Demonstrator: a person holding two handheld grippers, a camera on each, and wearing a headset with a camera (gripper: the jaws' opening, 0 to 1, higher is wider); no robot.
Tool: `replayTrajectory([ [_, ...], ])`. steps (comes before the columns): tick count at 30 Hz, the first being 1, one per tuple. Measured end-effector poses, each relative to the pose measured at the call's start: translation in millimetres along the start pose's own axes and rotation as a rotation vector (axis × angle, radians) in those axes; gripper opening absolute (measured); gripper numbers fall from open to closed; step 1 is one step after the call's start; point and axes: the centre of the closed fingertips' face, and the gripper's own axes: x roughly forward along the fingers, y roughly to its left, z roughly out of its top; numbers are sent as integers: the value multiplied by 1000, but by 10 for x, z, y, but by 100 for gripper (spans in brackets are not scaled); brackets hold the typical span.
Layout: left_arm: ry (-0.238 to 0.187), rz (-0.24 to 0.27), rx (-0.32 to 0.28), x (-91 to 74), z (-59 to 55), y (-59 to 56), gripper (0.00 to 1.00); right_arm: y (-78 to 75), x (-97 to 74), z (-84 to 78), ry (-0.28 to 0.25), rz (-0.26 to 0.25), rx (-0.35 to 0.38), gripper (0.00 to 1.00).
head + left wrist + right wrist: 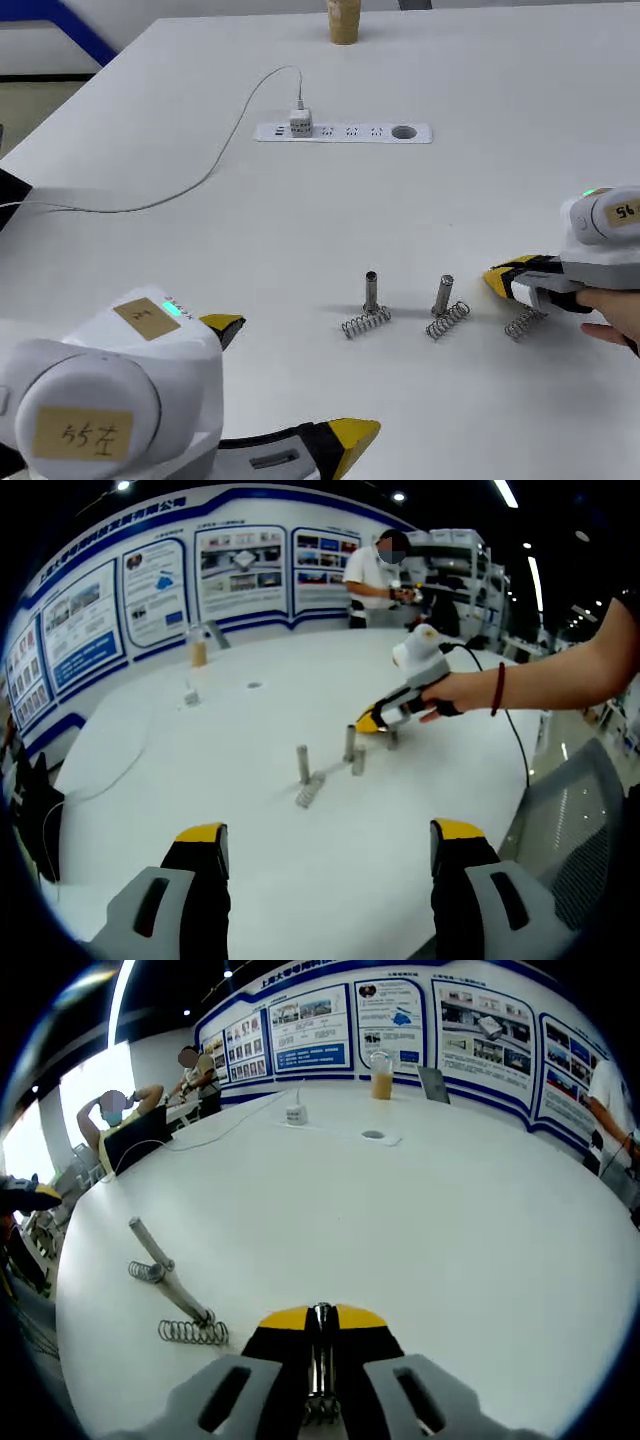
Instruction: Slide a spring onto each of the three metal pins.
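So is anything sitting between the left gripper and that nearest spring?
Nothing visible. Bare table lies between the open left gripper and the nearest spring, which lies at the foot of its pin. The right gripper is shut on the third pin, clear of that path.

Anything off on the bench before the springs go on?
Nothing stands out. Two pins stand upright; three springs lie loose on the table, none on a pin yet. The right gripper has its tongs shut on what looks like the third pin.
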Motion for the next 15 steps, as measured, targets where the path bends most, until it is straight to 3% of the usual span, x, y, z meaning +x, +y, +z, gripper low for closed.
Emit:
replayTrajectory([
  [4, -5, -1, -7, -7, 7, -6, 84, -7, -24, -4, -5, -10, 55, 9],
  [8, -15, -1, -10, -14, 31, -8, 84, 2, -86, 58, -42, -1, 105, 9],
  [15, -33, -6, -19, -24, 74, -27, 84, 1, -215, 103, -75, -5, 140, 9],
])
